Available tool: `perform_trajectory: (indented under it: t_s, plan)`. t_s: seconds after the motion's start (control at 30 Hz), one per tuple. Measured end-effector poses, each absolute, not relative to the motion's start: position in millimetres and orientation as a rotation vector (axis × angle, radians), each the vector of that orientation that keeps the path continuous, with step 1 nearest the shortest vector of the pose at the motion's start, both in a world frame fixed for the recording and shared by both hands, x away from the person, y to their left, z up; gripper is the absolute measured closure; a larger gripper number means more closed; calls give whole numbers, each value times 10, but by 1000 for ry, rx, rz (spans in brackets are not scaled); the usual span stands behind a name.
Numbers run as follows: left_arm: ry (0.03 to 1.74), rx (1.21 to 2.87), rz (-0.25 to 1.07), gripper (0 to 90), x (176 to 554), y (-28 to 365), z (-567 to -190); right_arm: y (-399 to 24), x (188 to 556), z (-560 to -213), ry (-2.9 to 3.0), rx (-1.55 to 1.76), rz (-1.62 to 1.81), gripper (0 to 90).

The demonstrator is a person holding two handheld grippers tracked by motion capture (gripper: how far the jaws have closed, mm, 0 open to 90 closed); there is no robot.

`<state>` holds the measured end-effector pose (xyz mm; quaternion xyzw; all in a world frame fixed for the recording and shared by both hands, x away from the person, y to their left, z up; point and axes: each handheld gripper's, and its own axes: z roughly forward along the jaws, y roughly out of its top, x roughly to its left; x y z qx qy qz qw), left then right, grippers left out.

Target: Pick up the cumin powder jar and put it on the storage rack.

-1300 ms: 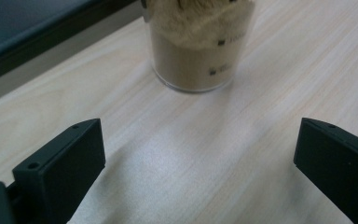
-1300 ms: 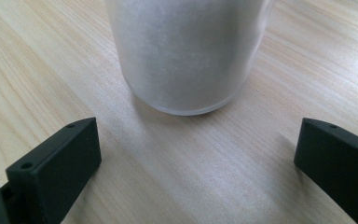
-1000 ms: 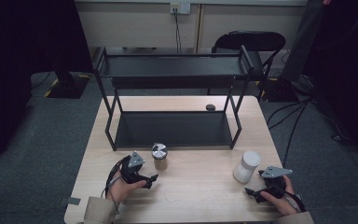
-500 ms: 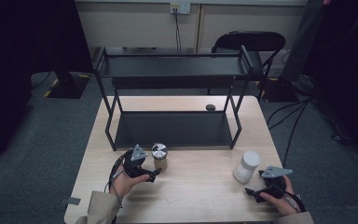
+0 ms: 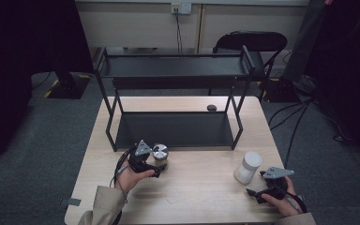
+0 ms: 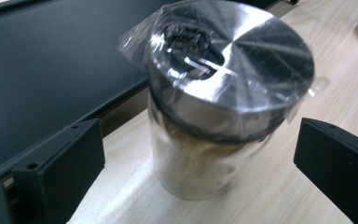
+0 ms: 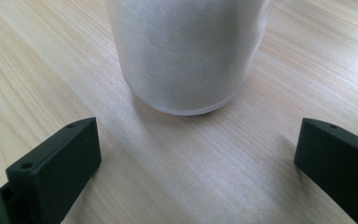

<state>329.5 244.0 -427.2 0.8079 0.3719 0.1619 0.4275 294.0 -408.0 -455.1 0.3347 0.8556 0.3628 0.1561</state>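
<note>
A glass jar (image 5: 160, 155) with a shiny metal lid under clear film stands on the wooden table (image 5: 201, 197), just in front of the rack. My left gripper (image 5: 153, 165) is open, and in the left gripper view the jar (image 6: 214, 116) stands between the spread jaws of that gripper (image 6: 198, 158) without touching either. A frosted white jar (image 5: 248, 166) stands at the right. My right gripper (image 5: 258, 190) is open behind it; in the right gripper view the white jar (image 7: 186, 51) sits just ahead of the gripper (image 7: 196, 154), with bare wood between the jaws.
A black two-tier metal rack (image 5: 173, 68) takes up the far half of the table; its lower shelf (image 5: 173, 129) is bare. A small dark object (image 5: 211, 108) lies by its right rear leg. A chair (image 5: 248, 42) stands behind the table.
My left gripper has moved forward and to the right, so its jaws now flank the metal-lidded jar. The right gripper and both jars have stayed put.
</note>
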Motion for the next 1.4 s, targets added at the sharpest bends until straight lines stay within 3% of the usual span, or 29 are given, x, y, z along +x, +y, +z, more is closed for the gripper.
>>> perform_trajectory:
  t_s: [0.6,1.4]
  plan:
    - [938,2022,386,10,3438,2367,-4312,-4081,2940,-4552,2450,958,1039,0]
    - [876,2021,418,297,3423,2363,-4321,-4082,2942,-4552,2450,957,1039,0]
